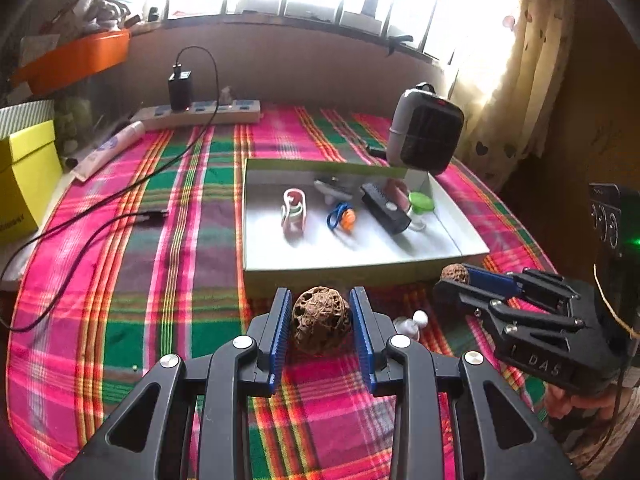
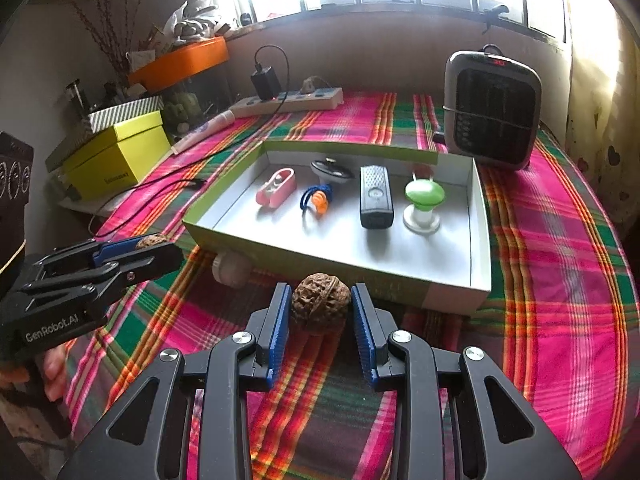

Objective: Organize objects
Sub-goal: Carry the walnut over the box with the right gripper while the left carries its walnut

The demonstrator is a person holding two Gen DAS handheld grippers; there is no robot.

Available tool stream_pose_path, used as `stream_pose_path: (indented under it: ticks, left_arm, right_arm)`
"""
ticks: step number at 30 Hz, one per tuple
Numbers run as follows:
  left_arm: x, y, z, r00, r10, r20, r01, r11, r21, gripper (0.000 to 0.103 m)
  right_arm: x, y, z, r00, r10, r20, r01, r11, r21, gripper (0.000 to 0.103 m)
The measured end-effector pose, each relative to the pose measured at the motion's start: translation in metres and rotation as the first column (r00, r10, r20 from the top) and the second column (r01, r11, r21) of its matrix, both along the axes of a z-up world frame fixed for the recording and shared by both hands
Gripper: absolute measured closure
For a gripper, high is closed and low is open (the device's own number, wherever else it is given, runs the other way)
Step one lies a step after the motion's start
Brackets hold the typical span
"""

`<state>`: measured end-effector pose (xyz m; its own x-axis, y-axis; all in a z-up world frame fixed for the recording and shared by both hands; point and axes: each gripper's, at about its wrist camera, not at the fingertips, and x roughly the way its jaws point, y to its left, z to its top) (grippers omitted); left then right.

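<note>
A wrinkled brown walnut (image 1: 321, 320) sits between the blue pads of my left gripper (image 1: 320, 293), which is shut on it above the plaid cloth. My right gripper (image 2: 321, 287) is shut on a second walnut (image 2: 320, 305). Each gripper also shows in the other view: the right gripper (image 1: 456, 282) with its walnut (image 1: 454, 273) at the right, the left gripper (image 2: 160, 246) with its walnut (image 2: 152, 241) at the left. Both hang just in front of the near wall of a white-lined, green-rimmed box (image 1: 360, 270) (image 2: 478, 240).
The box holds a pink-white case (image 2: 276, 187), blue-orange earplugs (image 2: 317, 200), a black device (image 2: 375, 196), a green-topped knob (image 2: 423, 204) and a spinning top (image 2: 331, 170). A small white object (image 2: 230, 270) lies by the box front. A heater (image 2: 492, 108), power strip (image 2: 288, 102) and yellow box (image 2: 120, 154) stand around.
</note>
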<state>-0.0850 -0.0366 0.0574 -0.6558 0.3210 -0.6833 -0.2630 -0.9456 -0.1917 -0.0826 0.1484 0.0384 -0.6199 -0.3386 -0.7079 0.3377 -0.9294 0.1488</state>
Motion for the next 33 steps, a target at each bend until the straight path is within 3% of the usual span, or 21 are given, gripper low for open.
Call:
stream_pose_path:
  ticks: [13, 33]
  left_arm:
    - [-0.029, 0.009, 0.004, 1.000, -0.004, -0.005, 0.004, 1.000, -0.015, 0.075]
    - [-0.088, 0.023, -0.020, 0.998, -0.024, 0.057, 0.028, 0.996, -0.083, 0.075]
  right_arm:
    - [-0.024, -0.009, 0.012, 0.999, 0.025, -0.033, -0.024, 1.000, 0.017, 0.071]
    - [-0.074, -0.023, -0.011, 0.995, 0.080, 0.065, -0.084, 0.994, 0.070, 0.071]
